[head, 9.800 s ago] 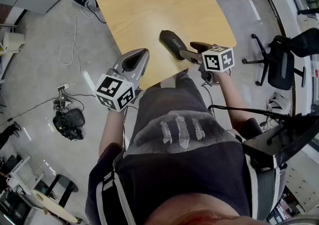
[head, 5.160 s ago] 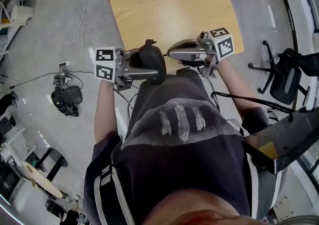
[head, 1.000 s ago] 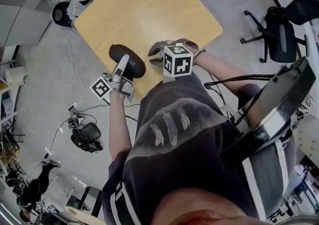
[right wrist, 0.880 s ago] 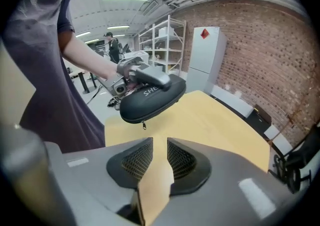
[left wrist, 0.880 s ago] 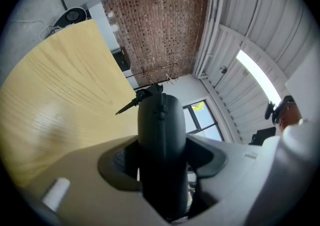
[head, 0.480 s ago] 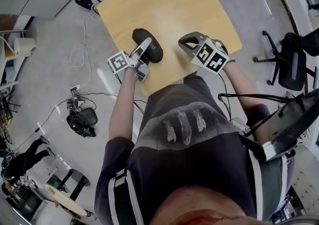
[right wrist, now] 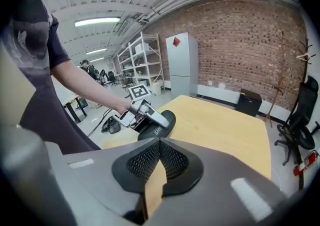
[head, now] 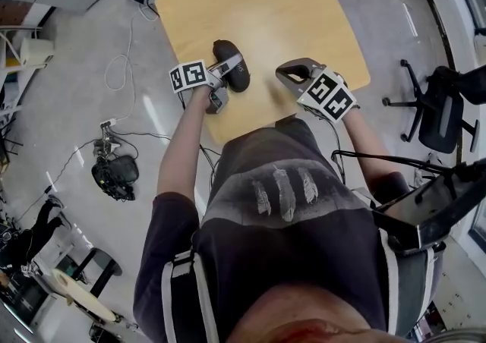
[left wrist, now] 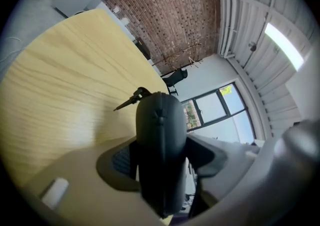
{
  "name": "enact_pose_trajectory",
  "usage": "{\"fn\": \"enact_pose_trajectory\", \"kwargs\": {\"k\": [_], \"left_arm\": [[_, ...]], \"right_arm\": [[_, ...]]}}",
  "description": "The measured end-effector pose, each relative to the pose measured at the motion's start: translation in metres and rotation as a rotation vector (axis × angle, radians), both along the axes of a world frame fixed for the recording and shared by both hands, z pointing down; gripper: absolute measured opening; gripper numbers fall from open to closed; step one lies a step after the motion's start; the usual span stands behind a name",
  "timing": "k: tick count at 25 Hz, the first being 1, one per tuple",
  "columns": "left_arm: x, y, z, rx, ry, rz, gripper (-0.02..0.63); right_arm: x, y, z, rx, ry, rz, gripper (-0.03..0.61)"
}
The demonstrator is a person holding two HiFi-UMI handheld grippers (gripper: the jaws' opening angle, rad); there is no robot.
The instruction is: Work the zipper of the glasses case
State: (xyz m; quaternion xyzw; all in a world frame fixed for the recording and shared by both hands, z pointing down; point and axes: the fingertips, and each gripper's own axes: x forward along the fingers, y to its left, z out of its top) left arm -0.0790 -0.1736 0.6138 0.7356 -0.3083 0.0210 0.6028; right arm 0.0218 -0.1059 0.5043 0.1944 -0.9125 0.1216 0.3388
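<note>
The black glasses case (head: 224,49) sits low over the near left part of the wooden table (head: 304,7). My left gripper (head: 228,68) is shut on it from the left. In the left gripper view the case (left wrist: 160,135) fills the gap between the pads of the left gripper (left wrist: 161,162), and its zipper pull (left wrist: 131,99) sticks out at the far end. My right gripper (head: 285,73) hovers to the right of the case and apart from it. Its pads (right wrist: 175,162) are pressed together with nothing between them. The right gripper view shows the case (right wrist: 162,124) in the left gripper (right wrist: 147,112).
The table's near edge (head: 250,125) runs close to the person's body. An office chair (head: 440,106) stands at the right. Cables and a dark bag (head: 114,174) lie on the floor at the left. Shelving (right wrist: 140,65) and a white cabinet (right wrist: 182,65) line the far wall.
The left gripper has carried the case down toward the table top. The right gripper has drawn away from the case's end and now stands off to the right.
</note>
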Motion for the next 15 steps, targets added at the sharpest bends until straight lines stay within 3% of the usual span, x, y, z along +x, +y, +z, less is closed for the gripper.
{"fn": "enact_pose_trajectory", "kwargs": {"k": [5,15], "left_arm": [[-0.010,0.006,0.015,0.007,-0.141,0.070,0.354],[-0.034,0.022,0.003,0.059,-0.238,0.064,0.380]], "right_arm": [[-0.007,0.004,0.001,-0.008,-0.002,-0.021,0.002],[-0.016,0.016,0.004,-0.014,0.014,-0.068,0.002]]}}
